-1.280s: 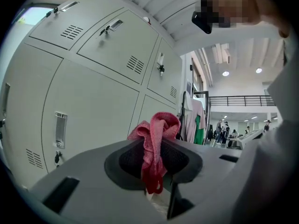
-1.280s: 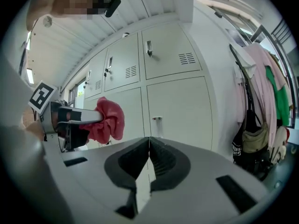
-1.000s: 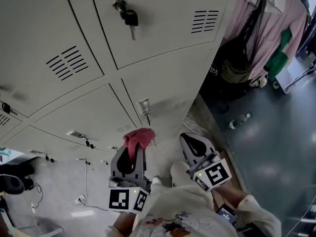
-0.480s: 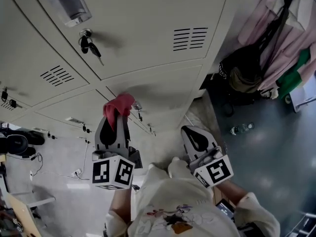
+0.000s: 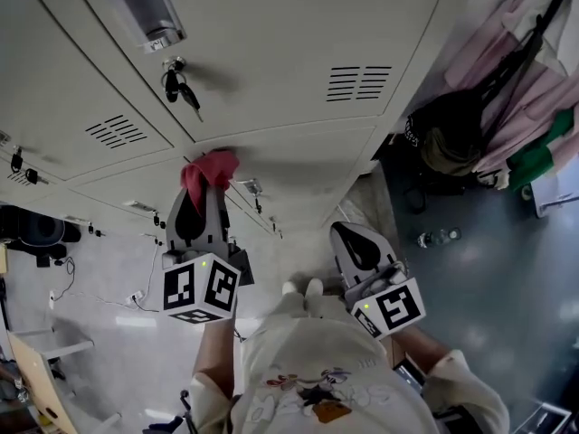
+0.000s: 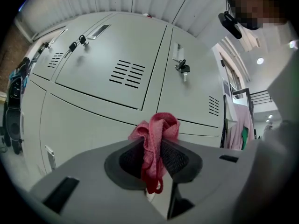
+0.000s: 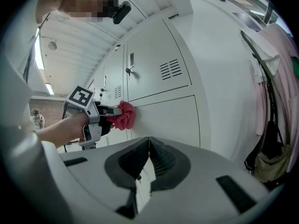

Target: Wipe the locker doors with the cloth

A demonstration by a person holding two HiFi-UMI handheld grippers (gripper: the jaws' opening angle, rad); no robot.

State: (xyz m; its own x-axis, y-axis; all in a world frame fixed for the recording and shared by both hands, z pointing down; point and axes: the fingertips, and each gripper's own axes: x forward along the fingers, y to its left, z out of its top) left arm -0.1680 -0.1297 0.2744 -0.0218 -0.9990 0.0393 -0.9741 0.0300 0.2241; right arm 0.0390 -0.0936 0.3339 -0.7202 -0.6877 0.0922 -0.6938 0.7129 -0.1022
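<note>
A bunched red cloth (image 5: pixel 210 168) sticks out of my left gripper (image 5: pixel 201 197), whose jaws are shut on it. The cloth (image 7: pixel 125 115) presses against the beige locker doors (image 5: pixel 289 34) at the seam between an upper and a lower door. In the left gripper view the cloth (image 6: pixel 155 146) hangs down between the jaws, with the lockers (image 6: pixel 112 71) just ahead. My right gripper (image 5: pixel 359 250) is lower and to the right, away from the doors, its jaws shut with nothing between them (image 7: pixel 148 155).
Keys (image 5: pixel 179 85) hang from a lock on the upper door. Pink and green clothes (image 5: pixel 529 80) and a dark bag (image 5: pixel 450 143) hang right of the lockers. A plastic bottle (image 5: pixel 436 238) lies on the dark floor.
My left gripper has carried the red cloth up and to the left along the doors, from the lower door to the seam under the upper one. The right gripper has barely moved.
</note>
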